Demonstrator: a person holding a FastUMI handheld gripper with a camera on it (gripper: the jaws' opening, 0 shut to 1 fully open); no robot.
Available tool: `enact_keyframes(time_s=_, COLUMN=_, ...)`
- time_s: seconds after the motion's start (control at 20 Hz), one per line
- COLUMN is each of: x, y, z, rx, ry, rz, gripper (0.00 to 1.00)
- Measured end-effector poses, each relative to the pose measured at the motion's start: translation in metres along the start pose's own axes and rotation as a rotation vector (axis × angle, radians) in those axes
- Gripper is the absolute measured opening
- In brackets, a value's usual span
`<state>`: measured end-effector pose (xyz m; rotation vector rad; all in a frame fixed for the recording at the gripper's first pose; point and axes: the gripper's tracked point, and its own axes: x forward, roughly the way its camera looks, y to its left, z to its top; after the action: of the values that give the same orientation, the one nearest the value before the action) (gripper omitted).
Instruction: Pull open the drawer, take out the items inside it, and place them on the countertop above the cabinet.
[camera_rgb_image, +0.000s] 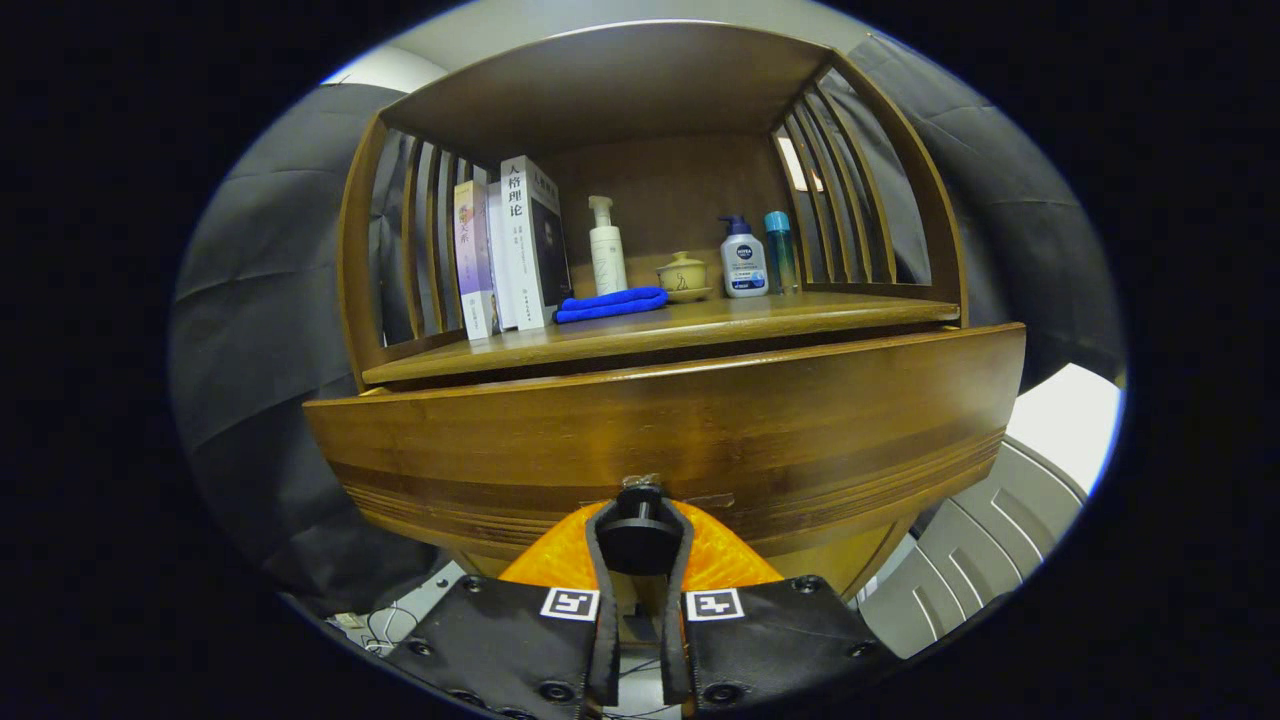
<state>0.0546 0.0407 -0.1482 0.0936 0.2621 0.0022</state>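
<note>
Now claw (640, 545) grips drawer knob (638, 520).

The gripper (640, 540) shows 2 square coded tags, round screws, orange panel behind.

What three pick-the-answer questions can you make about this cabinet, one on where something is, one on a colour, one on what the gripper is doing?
1. Where is the folded cloth?
A. on the countertop, in front of the white pump bottle
B. hanging on the drawer front
C. on top of the books

2. What colour is the cloth?
A. red
B. blue
C. green

3. What is the gripper doing?
A. wide open, away from the drawer
B. holding a book
C. closed on the drawer knob

Answers:
1 A, it lies on the countertop by the bottle.
2 B, it is bright blue.
3 C, both fingers press the knob on the drawer front.
</note>
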Motion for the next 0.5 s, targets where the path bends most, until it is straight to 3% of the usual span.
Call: enact_keyframes(time_s=0.5, x=-0.032, y=0.001, z=-0.008, rx=-0.028, ry=-0.007, rz=0.014, gripper=0.17)
